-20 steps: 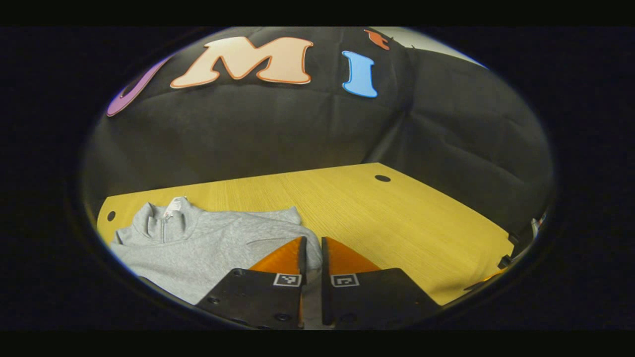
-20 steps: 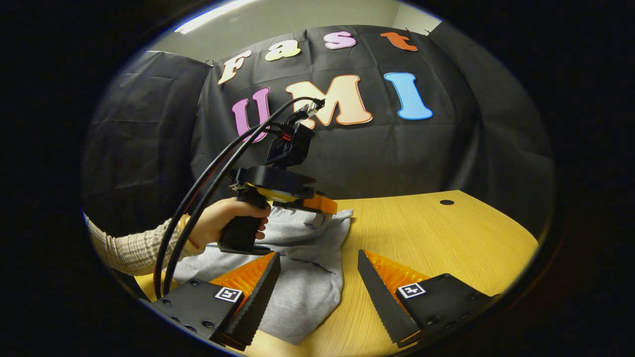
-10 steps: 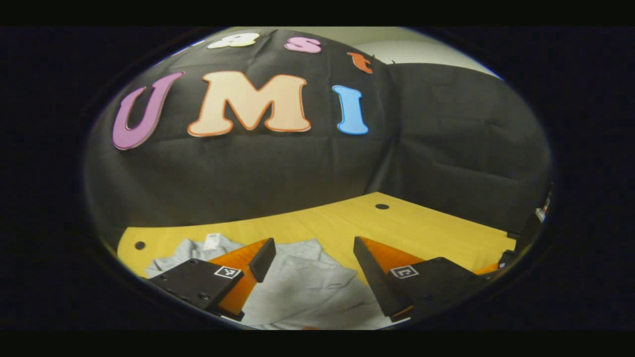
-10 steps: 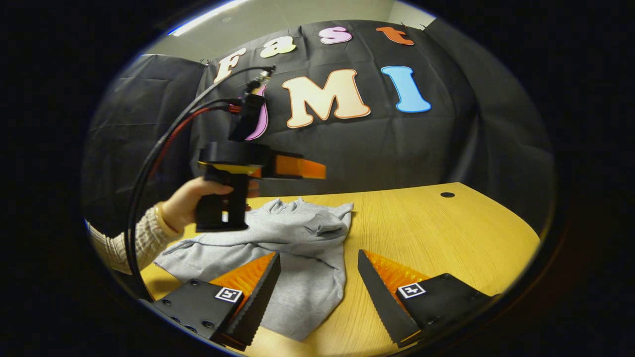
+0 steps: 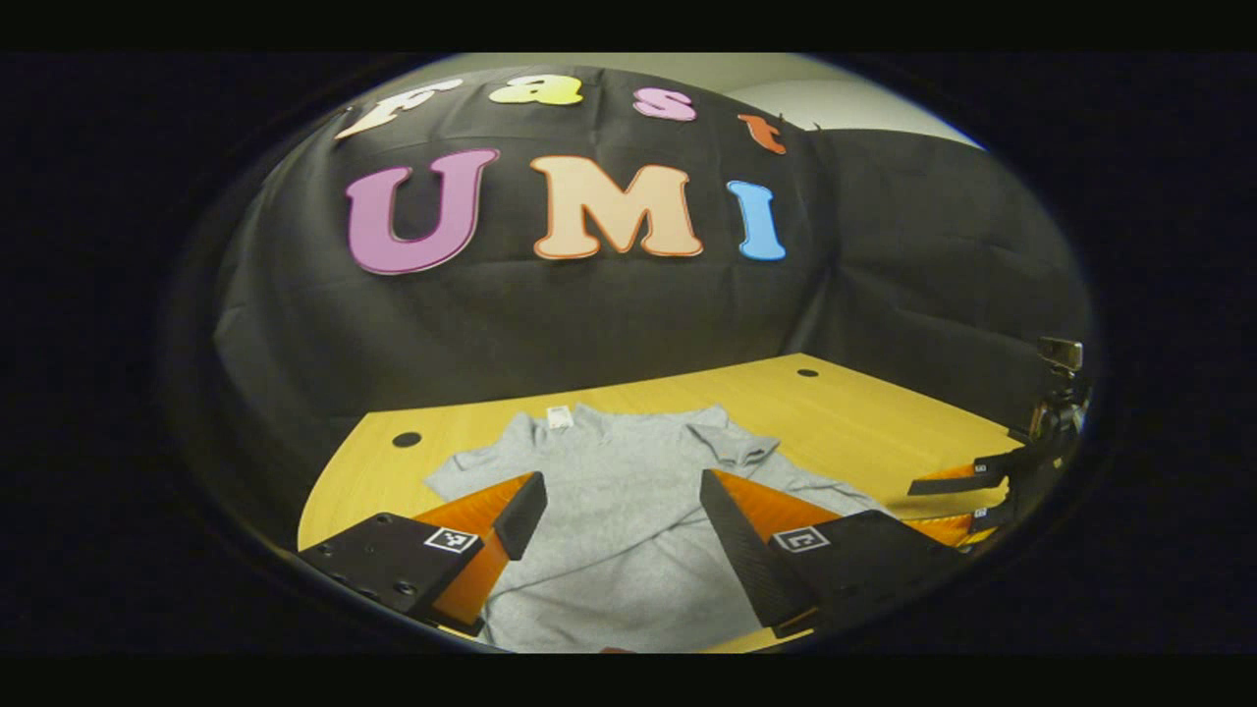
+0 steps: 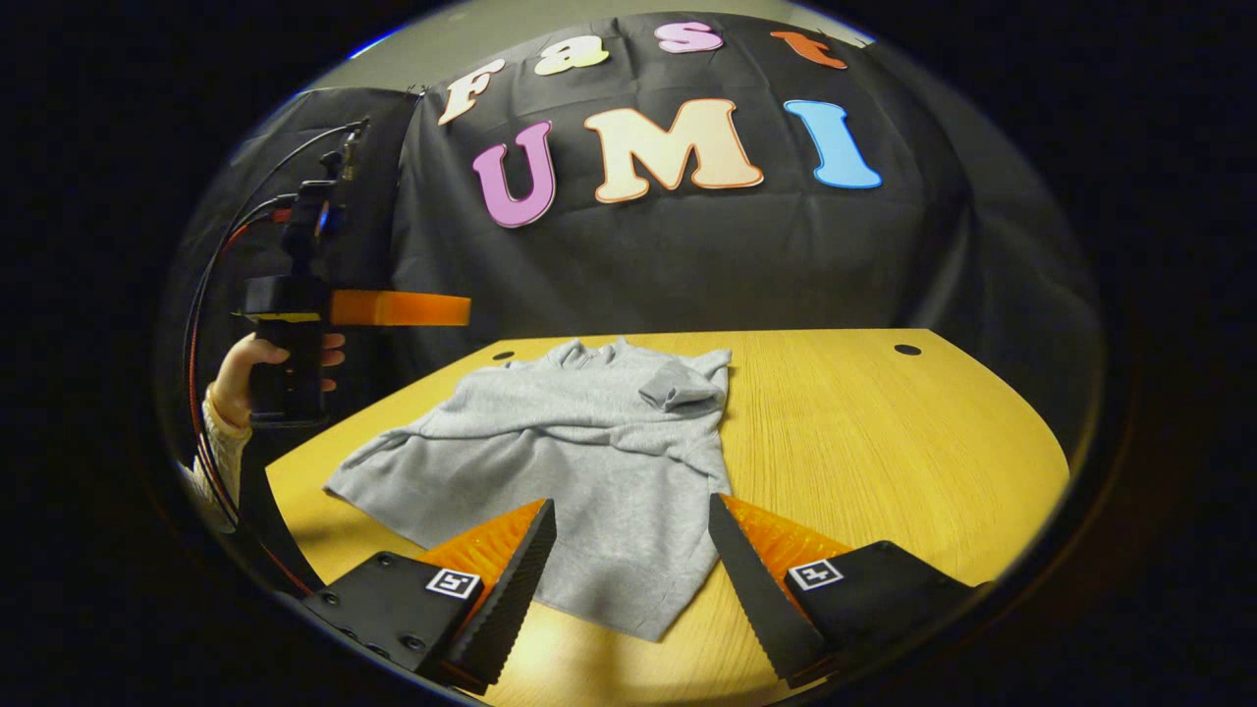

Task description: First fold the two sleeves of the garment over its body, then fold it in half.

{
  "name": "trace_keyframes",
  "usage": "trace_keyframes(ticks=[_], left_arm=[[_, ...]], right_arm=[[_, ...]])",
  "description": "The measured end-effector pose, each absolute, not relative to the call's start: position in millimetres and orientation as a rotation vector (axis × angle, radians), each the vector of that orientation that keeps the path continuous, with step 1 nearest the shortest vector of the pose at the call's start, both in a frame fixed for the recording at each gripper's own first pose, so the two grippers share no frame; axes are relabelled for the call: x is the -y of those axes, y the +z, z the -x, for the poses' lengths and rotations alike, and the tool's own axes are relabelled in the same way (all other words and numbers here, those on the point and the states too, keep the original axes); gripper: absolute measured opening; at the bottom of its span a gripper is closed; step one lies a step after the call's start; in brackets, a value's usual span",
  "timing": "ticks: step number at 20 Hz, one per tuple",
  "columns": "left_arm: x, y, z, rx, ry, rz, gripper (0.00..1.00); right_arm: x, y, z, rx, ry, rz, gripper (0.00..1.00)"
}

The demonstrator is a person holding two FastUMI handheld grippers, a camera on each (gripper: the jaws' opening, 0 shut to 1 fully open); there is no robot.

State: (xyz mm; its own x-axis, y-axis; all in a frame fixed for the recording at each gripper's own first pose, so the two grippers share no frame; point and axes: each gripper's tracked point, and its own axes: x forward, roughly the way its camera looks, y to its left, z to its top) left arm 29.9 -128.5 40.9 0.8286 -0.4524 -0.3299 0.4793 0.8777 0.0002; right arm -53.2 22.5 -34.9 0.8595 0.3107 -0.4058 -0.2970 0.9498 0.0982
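Having let go of the sleeve (image 6: 678, 385) now folded over the grey garment (image 6: 579, 462), the left gripper (image 5: 614, 516) has lifted away, jaws apart like the right gripper (image 6: 628, 579), leaving the halving fold.

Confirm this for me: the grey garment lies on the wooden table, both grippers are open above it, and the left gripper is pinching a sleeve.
Not quite. The left gripper pinches nothing: the left gripper view shows its fingers spread apart, with the grey garment lying below them. The rest holds: the garment lies on the wooden table, and the right gripper is open too.
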Motion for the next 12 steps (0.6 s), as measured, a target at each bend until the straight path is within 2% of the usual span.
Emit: trace_keyframes(ticks=[6,11,12], left_arm=[[59,-23,23,-0.463,-0.420,-0.081,0.91],[29,-66,56,-0.582,-0.389,-0.082,0.96],[23,-70,60,-0.596,-0.375,-0.085,0.94]], right_arm=[[-30,-66,68,-0.555,0.322,0.005,0.98],[-29,-81,75,-0.612,0.307,0.050,0.98],[-29,-83,75,-0.619,0.305,0.060,0.98]])
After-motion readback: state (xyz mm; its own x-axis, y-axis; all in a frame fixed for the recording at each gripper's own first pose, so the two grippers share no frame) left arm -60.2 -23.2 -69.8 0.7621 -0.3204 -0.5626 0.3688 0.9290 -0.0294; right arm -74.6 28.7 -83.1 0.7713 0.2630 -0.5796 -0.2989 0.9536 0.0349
